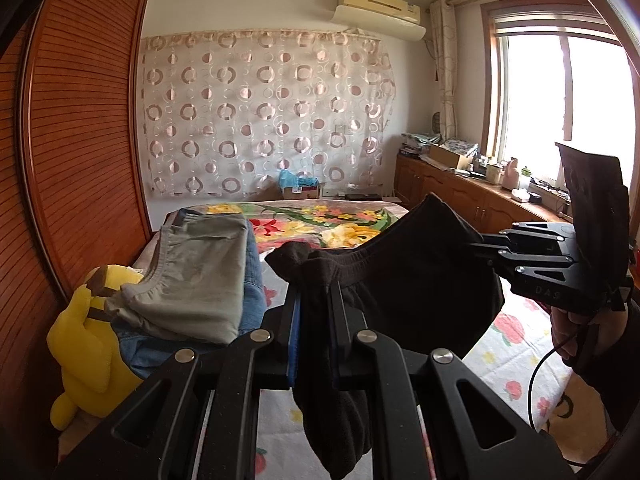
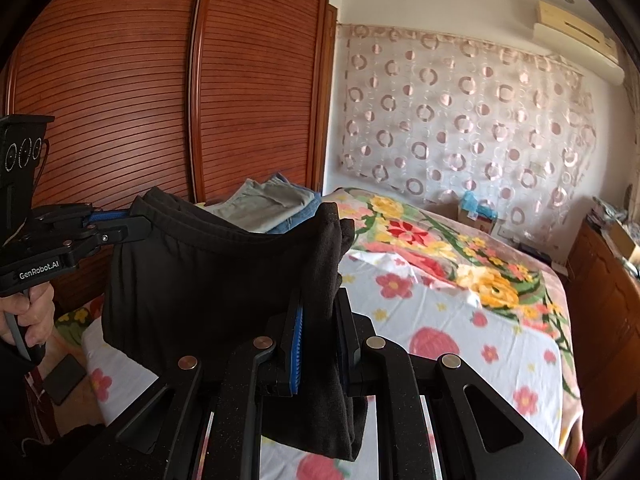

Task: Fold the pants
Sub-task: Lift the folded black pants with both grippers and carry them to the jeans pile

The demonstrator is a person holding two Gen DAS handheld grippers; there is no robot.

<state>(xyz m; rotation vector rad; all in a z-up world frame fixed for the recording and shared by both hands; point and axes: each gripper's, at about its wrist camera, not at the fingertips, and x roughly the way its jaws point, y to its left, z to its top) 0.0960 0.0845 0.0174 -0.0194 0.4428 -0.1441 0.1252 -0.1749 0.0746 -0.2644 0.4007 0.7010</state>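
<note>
Left wrist view: the left claw (image 1: pixel 316 312) and right claw (image 1: pixel 476 246) each pinch the black pants (image 1: pixel 412 280), held above the floral bed (image 2: pixel 460 320). They look partly folded. Laying them on the folded pile (image 1: pixel 200 276) remains, I judge.

The black pants (image 1: pixel 404 280) are soft, matt knit cloth with a slightly fuzzy nap. The left gripper (image 1: pixel 316 312) is matt black, finely textured, with shiny metal rivets and a ribbed blue pad; the right gripper (image 2: pixel 320 320) looks alike. The wardrobe doors (image 2: pixel 160 92) are glossy slatted reddish wood, and the floral bedspread (image 2: pixel 460 300) is smooth printed cloth.
</note>
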